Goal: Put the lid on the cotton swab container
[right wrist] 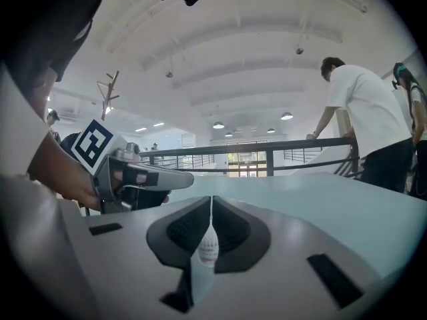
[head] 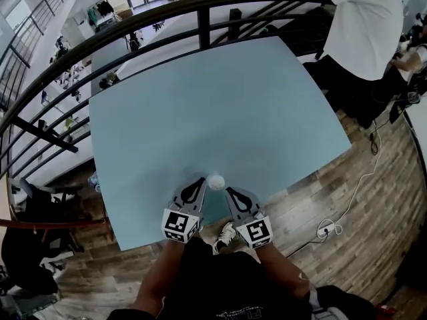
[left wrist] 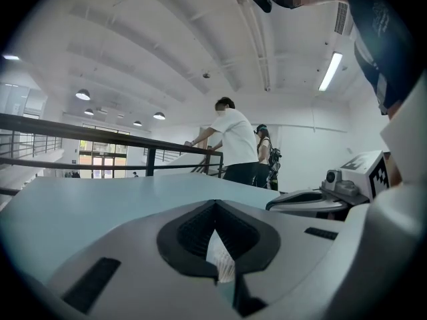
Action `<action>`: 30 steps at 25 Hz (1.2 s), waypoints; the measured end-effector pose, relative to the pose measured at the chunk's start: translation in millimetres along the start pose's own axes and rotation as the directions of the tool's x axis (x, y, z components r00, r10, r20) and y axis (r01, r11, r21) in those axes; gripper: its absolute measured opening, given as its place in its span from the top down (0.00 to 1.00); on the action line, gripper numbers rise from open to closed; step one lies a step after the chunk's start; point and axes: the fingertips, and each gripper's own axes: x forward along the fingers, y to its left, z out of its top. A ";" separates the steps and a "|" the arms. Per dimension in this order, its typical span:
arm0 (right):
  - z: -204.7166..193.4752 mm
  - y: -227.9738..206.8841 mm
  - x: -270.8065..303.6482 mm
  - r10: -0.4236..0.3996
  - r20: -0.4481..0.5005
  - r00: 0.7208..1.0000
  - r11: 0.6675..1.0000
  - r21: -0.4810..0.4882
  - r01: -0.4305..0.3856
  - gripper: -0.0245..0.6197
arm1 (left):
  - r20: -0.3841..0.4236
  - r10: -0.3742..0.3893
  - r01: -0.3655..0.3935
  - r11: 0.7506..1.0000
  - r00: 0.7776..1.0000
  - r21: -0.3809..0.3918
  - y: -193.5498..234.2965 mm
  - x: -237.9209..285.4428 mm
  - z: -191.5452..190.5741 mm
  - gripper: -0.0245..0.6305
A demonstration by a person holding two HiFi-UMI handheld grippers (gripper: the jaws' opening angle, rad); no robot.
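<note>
A small white round cotton swab container [head: 215,181] stands near the front edge of the light blue table [head: 220,112]. My left gripper [head: 201,181] points at it from the left, tip against or right beside it, jaws closed together. My right gripper [head: 228,191] comes in from the right, also shut, tip close to it. In the left gripper view the left gripper [left wrist: 215,203] has its jaws meeting at the tip, and a slice of the white container [left wrist: 220,259] shows through the slit. The right gripper view shows the right gripper [right wrist: 211,199] the same way, with the labelled white container [right wrist: 207,249] behind the slit.
A person in a white shirt [head: 367,25] leans on the black railing [head: 133,25] past the table's far right corner. A cable and power strip [head: 327,229] lie on the wood floor to the right. The table's front edge runs just below the grippers.
</note>
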 end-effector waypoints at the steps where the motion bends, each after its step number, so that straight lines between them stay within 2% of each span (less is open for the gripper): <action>1: -8.0 -0.4 -0.6 -0.001 -0.015 1.000 1.000 0.002 0.001 0.93 | -0.004 -0.002 0.002 1.000 1.000 -0.005 0.1 0.6 -4.2 0.94; 10: -34.6 5.9 2.1 0.016 -0.045 0.999 1.000 0.021 -0.015 0.92 | -0.014 0.006 -0.007 0.999 1.000 -0.032 8.1 2.3 -21.3 0.94; 11: -39.2 7.7 3.1 0.015 -0.053 0.998 1.000 0.018 -0.015 0.88 | -0.012 0.006 -0.007 0.999 1.000 -0.033 10.4 0.5 -23.3 0.94; 13: -46.0 9.8 7.5 0.016 -0.065 0.998 1.000 0.008 -0.015 0.74 | -0.006 0.008 -0.008 0.999 1.000 -0.038 15.6 -1.7 -26.5 0.94; 16: -52.2 6.5 19.9 0.023 -0.071 0.997 1.000 0.000 -0.023 0.66 | -0.004 0.012 -0.013 0.999 1.000 -0.039 23.0 2.4 -31.0 0.94; 30: -79.7 5.8 50.4 0.034 -0.156 0.987 0.999 -0.018 -0.037 0.61 | -0.007 -0.031 0.030 0.999 1.000 -0.028 29.5 17.5 -36.1 0.94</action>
